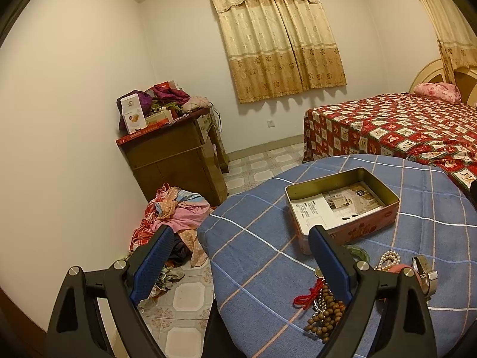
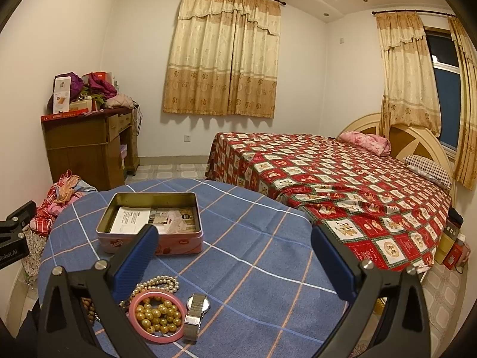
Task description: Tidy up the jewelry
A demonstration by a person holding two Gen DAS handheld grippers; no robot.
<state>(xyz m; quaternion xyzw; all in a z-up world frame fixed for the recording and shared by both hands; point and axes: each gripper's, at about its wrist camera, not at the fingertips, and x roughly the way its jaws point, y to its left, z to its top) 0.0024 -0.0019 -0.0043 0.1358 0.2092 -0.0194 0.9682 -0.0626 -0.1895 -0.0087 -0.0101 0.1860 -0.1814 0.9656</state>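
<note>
Blue checked cloth covers the round table (image 2: 268, 253), and on it sits an open pink tin (image 2: 155, 241) with printed leaflets (image 2: 167, 219) lying flat inside. The jewelry lies in a loose group on the near side of the table, apart from the tin.

From the right wrist view the group is plain: a pink bangle (image 2: 158, 335) ringing a heap of gold beads (image 2: 158, 314), a pearl string (image 2: 161, 283) touching the bangle's far edge, and a silver wristwatch (image 2: 195, 313) just beside the bangle on the right. Brown wooden beads (image 2: 88, 305) barely peek out behind the left finger of the right gripper (image 2: 234, 256), whose jaws stand wide apart and hold nothing.

The left wrist view reveals more of those wooden beads (image 1: 323, 313), strung with a red cord (image 1: 310, 294), and a green jade piece (image 1: 357, 252) near the tin (image 1: 342, 205) that the other camera does not show. Here the pearls (image 1: 387, 259) and watch (image 1: 424, 271) are half hidden behind the finger. The left gripper (image 1: 238, 255) hovers over the table's edge, jaws also spread and empty.

Only the right view takes in the second window and the striped pillow (image 2: 429, 167) on the bed (image 2: 342, 185).
</note>
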